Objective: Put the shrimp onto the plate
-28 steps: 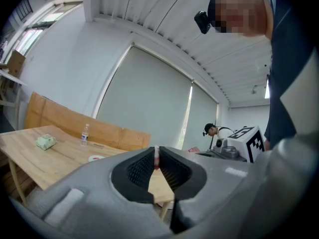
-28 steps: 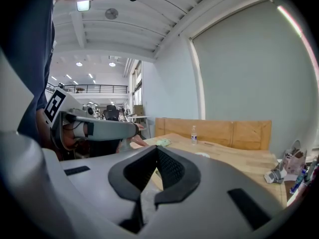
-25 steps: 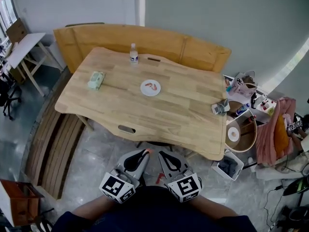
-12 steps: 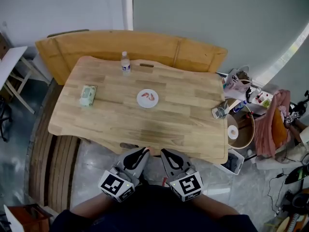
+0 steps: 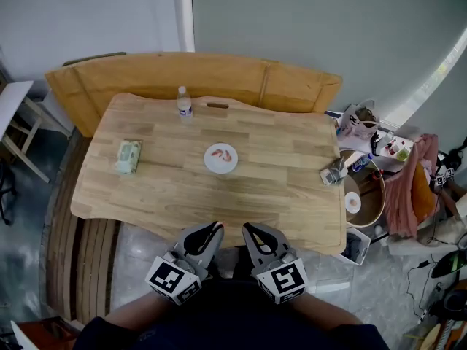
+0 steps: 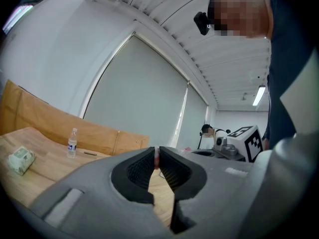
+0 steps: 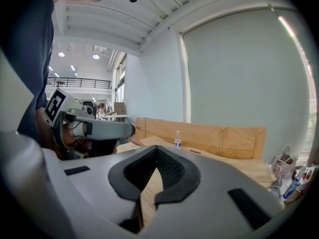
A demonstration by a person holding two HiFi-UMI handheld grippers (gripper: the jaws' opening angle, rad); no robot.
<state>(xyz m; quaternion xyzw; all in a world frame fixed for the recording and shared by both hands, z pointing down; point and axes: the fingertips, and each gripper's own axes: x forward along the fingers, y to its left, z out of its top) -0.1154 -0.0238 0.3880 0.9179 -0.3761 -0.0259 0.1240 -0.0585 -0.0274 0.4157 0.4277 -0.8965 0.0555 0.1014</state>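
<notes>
A white plate (image 5: 211, 165) lies at the middle of the wooden table (image 5: 277, 188), with pink shrimp (image 5: 222, 154) on it. Both grippers are held close to my body, short of the table's near edge. My left gripper (image 5: 217, 227) is shut on a small pink-red piece, seemingly a shrimp (image 6: 157, 159), pinched right at its tips; in the left gripper view the left gripper (image 6: 157, 153) points across the table. My right gripper (image 5: 246, 227) is shut with nothing in it, and in its own view the right gripper (image 7: 156, 149) shows the tips meeting.
A water bottle (image 5: 184, 102) stands at the table's far edge and a green packet (image 5: 128, 157) lies at its left. A small grey object (image 5: 333, 172) sits at the right edge. A wooden bench (image 5: 219, 75) runs behind; bags and a round stool (image 5: 363, 199) crowd the right floor.
The head view has swung, so the table now sits lower and nearer the grippers. Both grippers stay held together in front of my body, with the left still shut on the pink piece.
</notes>
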